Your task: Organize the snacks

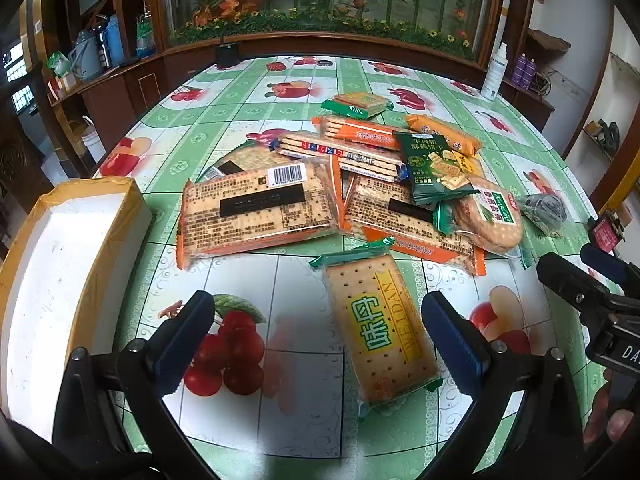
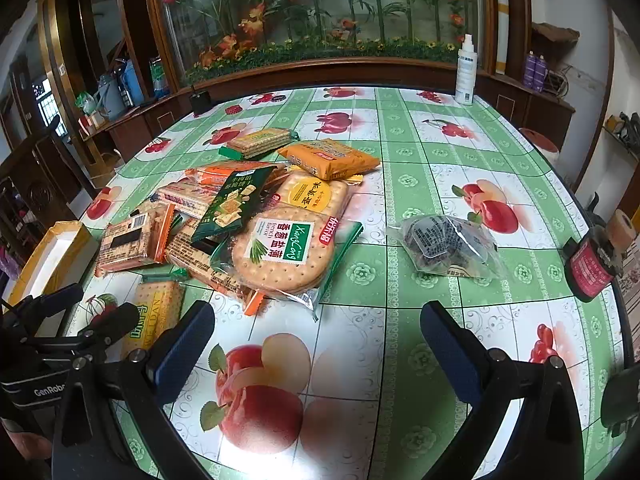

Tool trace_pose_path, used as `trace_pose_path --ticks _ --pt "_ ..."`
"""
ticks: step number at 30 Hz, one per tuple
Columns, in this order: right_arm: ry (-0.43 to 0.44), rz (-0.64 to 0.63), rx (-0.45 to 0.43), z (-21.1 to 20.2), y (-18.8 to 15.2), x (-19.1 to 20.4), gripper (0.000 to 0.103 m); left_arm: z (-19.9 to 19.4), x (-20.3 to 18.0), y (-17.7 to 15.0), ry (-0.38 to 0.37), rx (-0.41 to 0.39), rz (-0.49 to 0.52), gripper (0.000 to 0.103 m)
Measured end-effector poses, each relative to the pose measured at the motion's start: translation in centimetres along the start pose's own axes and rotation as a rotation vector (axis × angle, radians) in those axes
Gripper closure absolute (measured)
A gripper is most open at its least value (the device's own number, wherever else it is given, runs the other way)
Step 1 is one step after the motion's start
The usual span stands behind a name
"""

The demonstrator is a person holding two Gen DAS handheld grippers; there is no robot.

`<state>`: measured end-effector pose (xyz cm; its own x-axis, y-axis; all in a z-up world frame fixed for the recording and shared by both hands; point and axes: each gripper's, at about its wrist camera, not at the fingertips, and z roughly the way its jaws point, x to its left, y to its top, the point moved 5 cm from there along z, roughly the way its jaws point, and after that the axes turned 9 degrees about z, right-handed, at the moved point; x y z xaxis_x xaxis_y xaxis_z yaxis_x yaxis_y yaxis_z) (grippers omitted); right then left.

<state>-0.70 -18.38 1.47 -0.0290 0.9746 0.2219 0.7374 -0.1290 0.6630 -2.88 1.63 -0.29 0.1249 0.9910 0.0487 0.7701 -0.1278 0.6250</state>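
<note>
A heap of cracker packets [image 1: 360, 184] [image 2: 248, 216] lies in the middle of the round table. One packet with a yellow label [image 1: 380, 328] [image 2: 156, 312] lies apart, nearest to me, between the fingers of my open left gripper [image 1: 316, 332], which hovers over it. A white box with yellow taped rim [image 1: 52, 264] [image 2: 52, 256] stands at the table's left edge. My right gripper [image 2: 316, 340] is open over bare tablecloth, with a round-cracker packet [image 2: 280, 248] just ahead of it. A clear bag of dark snacks [image 2: 444, 244] [image 1: 544, 210] lies to the right.
The green fruit-print tablecloth [image 2: 420, 152] covers the table. A white spray bottle [image 2: 466, 72] stands at the far edge, a small black box [image 2: 200, 102] at the far left, a red canister [image 2: 590, 268] at the right edge. Cabinets and a planter ring the table.
</note>
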Motion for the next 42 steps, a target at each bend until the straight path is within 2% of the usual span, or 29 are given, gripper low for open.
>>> trace_pose_path --ticks 21,42 --pt "-0.013 0.008 0.020 0.7 0.2 -1.4 0.001 2.5 -2.6 0.0 0.011 0.053 0.040 0.000" --pt "-0.003 0.016 0.024 0.8 0.5 -1.6 0.000 2.4 -2.6 0.3 0.039 0.045 0.044 0.000"
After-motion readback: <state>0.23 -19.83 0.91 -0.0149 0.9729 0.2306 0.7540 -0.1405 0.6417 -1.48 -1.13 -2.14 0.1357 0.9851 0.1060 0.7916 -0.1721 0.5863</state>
